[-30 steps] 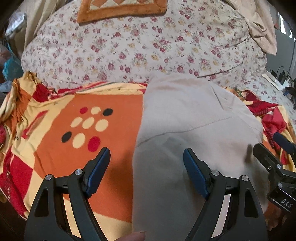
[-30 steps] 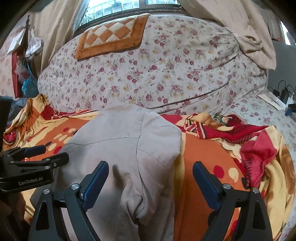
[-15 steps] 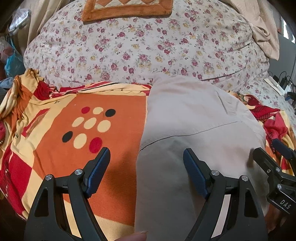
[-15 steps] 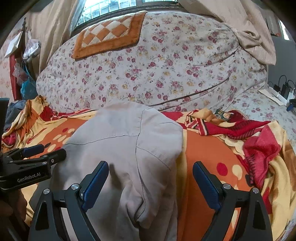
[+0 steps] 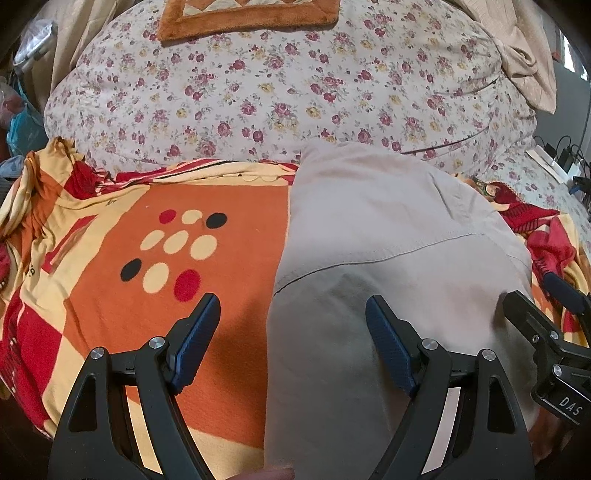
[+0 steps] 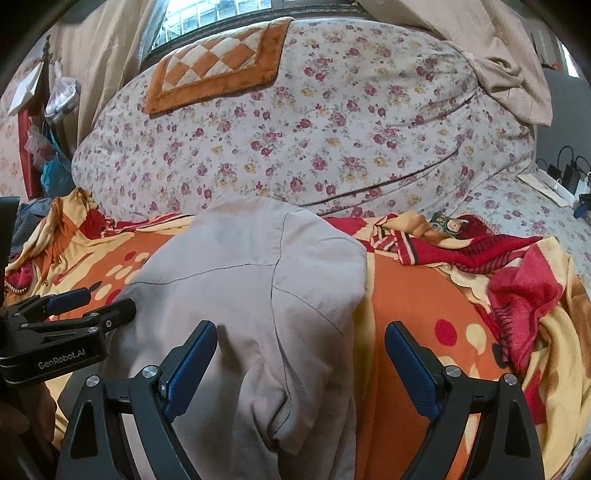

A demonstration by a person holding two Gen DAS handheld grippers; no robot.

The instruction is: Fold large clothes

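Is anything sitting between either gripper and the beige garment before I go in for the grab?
Nothing visible does. The left gripper hangs open over the beige garment's left edge, and the right gripper hangs open over its folded sleeve. Only the orange blanket lies beneath, with nothing on top of the garment.

Home bedroom, floral bed (image 6: 332,122), curtained window (image 6: 207,14)

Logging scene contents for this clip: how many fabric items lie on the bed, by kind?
Beige garment: 1
Orange patterned blanket: 1
Floral quilt: 1
Orange checked mat: 1
Total: 4
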